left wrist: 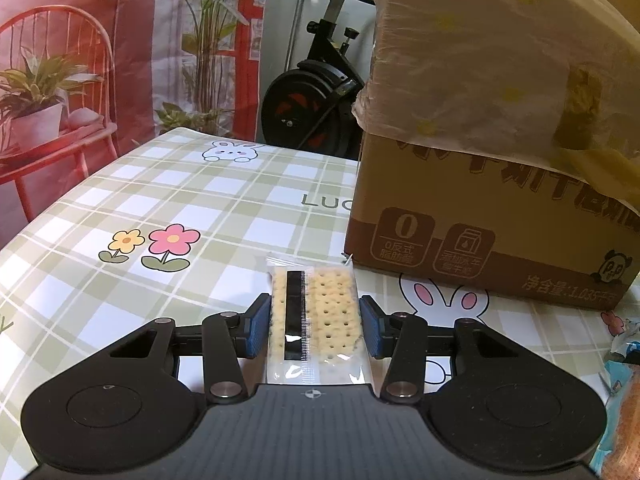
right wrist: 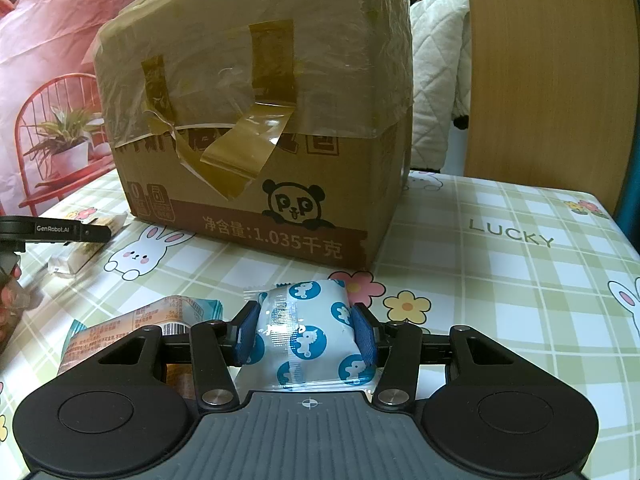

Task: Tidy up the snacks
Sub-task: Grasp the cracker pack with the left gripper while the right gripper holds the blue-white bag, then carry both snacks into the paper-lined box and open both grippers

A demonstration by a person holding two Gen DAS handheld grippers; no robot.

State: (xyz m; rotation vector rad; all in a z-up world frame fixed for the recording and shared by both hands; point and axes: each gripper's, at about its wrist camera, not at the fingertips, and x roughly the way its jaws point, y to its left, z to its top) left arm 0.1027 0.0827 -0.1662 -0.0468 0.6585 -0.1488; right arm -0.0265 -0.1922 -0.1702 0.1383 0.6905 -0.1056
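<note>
The left hand-held gripper [left wrist: 313, 322], pitching downward, is straddling a cracker packet [left wrist: 314, 316] lying lengthwise along its fingers on the bench [left wrist: 200, 200]; pad contact is unclear. The right hand-held gripper [right wrist: 306, 334], similarly angled, is clamping a blue-spotted snack pouch [right wrist: 310, 334]. The cardboard box [right wrist: 256, 120] is standing just beyond both.

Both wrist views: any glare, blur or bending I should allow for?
Left wrist view: sharp on the cracker packet; small glare on its wrapper; fisheye bows the table edge. Right wrist view: sharp on the blue-spotted packet; bright glare on the box's loose tape; the corners go dark.
</note>
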